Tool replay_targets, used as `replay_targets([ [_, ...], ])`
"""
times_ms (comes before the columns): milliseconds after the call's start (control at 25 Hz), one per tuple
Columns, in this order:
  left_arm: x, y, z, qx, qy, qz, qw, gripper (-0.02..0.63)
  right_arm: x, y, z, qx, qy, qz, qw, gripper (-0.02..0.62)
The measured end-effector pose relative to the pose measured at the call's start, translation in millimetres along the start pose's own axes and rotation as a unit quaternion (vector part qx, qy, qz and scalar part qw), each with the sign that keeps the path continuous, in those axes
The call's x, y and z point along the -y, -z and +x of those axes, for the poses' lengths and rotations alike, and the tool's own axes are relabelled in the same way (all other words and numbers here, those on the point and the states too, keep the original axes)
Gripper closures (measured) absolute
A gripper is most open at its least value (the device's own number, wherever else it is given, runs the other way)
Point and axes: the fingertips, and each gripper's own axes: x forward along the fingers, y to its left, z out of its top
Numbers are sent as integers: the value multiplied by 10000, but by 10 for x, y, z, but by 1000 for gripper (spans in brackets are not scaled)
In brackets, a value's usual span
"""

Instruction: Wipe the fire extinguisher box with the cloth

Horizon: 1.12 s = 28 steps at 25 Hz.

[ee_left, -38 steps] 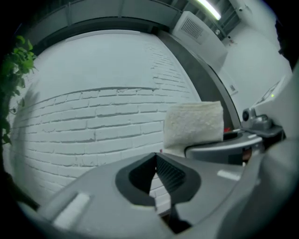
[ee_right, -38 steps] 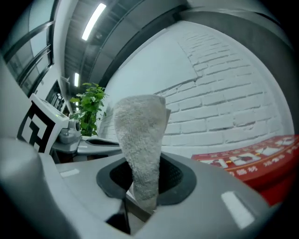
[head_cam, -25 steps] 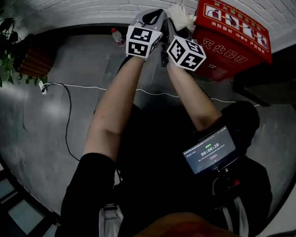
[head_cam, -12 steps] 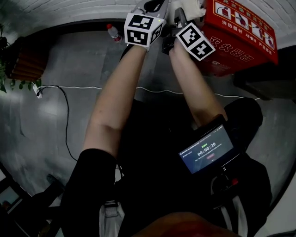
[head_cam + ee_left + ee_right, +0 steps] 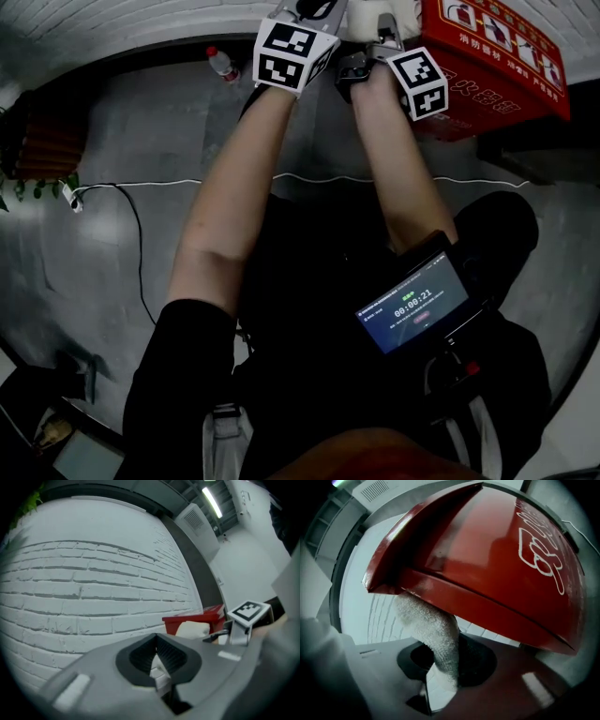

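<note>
The red fire extinguisher box point(image 5: 497, 47) stands against the white brick wall at the upper right of the head view. A white cloth point(image 5: 373, 13) is bunched against its left end, and my right gripper point(image 5: 382, 32) is shut on it. In the right gripper view the cloth point(image 5: 433, 630) rises from the jaws and presses under the box's red edge point(image 5: 487, 559). My left gripper point(image 5: 309, 9) sits just left of the right one, off the box. In its own view it point(image 5: 157, 665) is shut on nothing and points at the brick wall, with box point(image 5: 206, 616) and cloth point(image 5: 192, 629) to its right.
A plastic water bottle point(image 5: 218, 62) stands at the wall's foot, left of the grippers. A white cable point(image 5: 141, 234) runs across the grey floor. A potted plant point(image 5: 37, 178) is at the far left. A device with a lit screen point(image 5: 412, 305) hangs at the person's chest.
Both grippers have moved up and away toward the wall. The right gripper has carried the cloth rightward against the box's left end. The left gripper stays shut and beside it.
</note>
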Motion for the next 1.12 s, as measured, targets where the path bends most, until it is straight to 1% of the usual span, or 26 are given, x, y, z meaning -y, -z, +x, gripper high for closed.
replay_targets([
  [240, -23, 115, 83, -2, 104, -322, 9994, 603, 166, -59, 39, 184, 119, 491, 9986, 500],
  [480, 52, 199, 186, -89, 300, -395, 9987, 603, 259, -71, 42, 219, 209, 922, 9953, 499],
  [680, 26, 209, 169, -94, 288, -521, 9982, 603, 406, 27, 33, 206, 361, 1267, 9911, 499],
  [880, 79, 360, 119, -285, 332, -400, 9982, 603, 692, 135, -11, 287, 566, 1597, 9851, 499],
  [1120, 119, 755, 167, -685, 263, -606, 9955, 603, 1131, 394, -111, 283, 906, 1845, 9782, 499],
])
